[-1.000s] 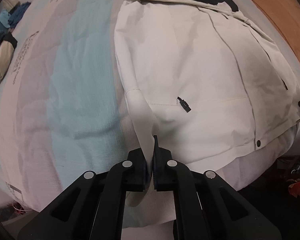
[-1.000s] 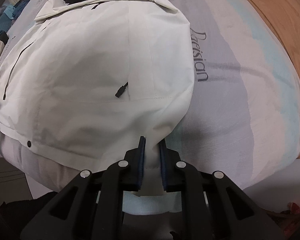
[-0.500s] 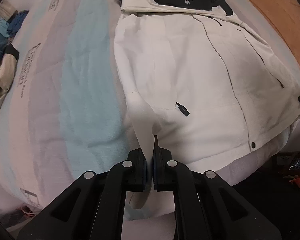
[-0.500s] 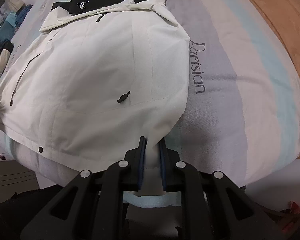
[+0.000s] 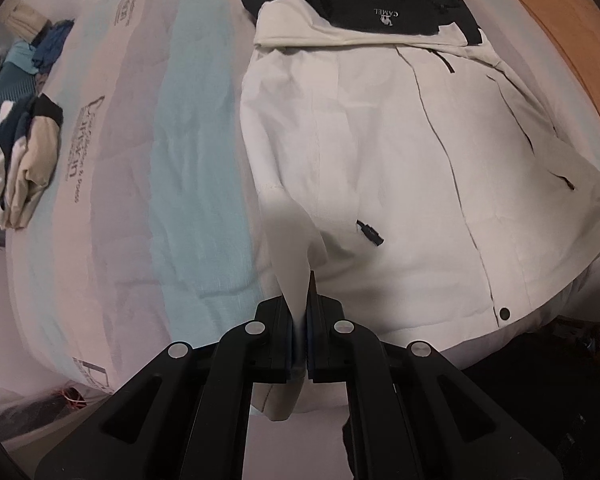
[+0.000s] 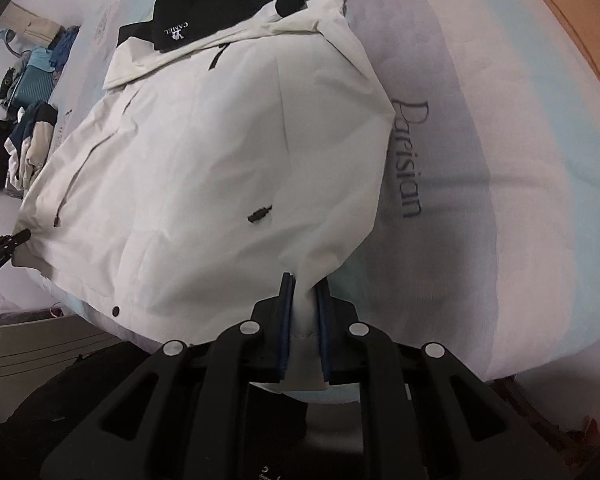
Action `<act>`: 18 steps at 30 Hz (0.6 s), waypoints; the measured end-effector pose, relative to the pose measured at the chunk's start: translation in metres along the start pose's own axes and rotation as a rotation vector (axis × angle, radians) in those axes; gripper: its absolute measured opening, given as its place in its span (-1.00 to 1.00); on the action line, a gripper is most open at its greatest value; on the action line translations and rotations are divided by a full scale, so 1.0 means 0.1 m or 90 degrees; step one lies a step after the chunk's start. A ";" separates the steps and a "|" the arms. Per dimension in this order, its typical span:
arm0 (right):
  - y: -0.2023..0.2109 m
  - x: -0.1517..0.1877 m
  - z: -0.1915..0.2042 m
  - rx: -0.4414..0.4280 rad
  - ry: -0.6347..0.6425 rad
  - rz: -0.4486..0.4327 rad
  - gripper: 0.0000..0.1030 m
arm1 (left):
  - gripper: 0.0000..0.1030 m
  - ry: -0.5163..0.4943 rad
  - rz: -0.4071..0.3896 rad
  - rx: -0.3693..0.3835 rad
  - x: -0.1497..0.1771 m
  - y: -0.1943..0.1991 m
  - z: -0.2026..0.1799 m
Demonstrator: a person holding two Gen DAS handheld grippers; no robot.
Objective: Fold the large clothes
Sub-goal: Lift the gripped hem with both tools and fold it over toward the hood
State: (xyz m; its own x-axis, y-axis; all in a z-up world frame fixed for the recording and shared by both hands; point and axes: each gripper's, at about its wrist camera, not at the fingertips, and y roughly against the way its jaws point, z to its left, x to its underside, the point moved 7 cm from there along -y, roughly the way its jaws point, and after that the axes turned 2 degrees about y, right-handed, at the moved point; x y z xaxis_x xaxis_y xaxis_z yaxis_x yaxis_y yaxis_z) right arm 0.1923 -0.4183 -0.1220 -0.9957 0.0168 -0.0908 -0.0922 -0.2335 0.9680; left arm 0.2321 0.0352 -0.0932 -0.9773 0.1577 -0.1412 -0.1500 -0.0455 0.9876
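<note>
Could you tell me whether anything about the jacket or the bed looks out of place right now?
Nothing stands out. The white jacket lies front up on the striped bedsheet, with its hem corners clamped by the left gripper and the right gripper. Its hem overhangs the bed edge.

A striped sheet (image 5: 188, 152) in pale blue, grey and cream covered the bed, printed with the word "Parisian" (image 6: 410, 160). A heap of clothes (image 5: 20, 148) lay near its far edge. A wooden board (image 6: 572, 28) ran along the opposite side.
</note>
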 end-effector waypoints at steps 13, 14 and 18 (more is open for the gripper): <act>0.32 -0.63 0.09 -0.017 0.019 -0.030 -0.81 | -0.95 0.006 -0.027 0.006 -0.47 0.14 0.19; 0.35 -0.70 0.08 -0.014 0.021 -0.038 -0.82 | -0.95 0.001 -0.034 0.004 -0.54 0.15 0.22; 0.46 -1.10 0.03 0.001 0.023 -0.074 -0.82 | -0.95 -0.017 -0.075 -0.003 -0.92 0.19 0.35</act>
State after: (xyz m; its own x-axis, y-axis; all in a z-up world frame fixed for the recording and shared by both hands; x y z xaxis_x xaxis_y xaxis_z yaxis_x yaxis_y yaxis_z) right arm 0.2976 -0.4277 -0.0667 -0.9775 0.0079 -0.2108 -0.2069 -0.2301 0.9509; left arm 0.3248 0.0538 -0.0592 -0.9485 0.1888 -0.2545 -0.2645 -0.0298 0.9639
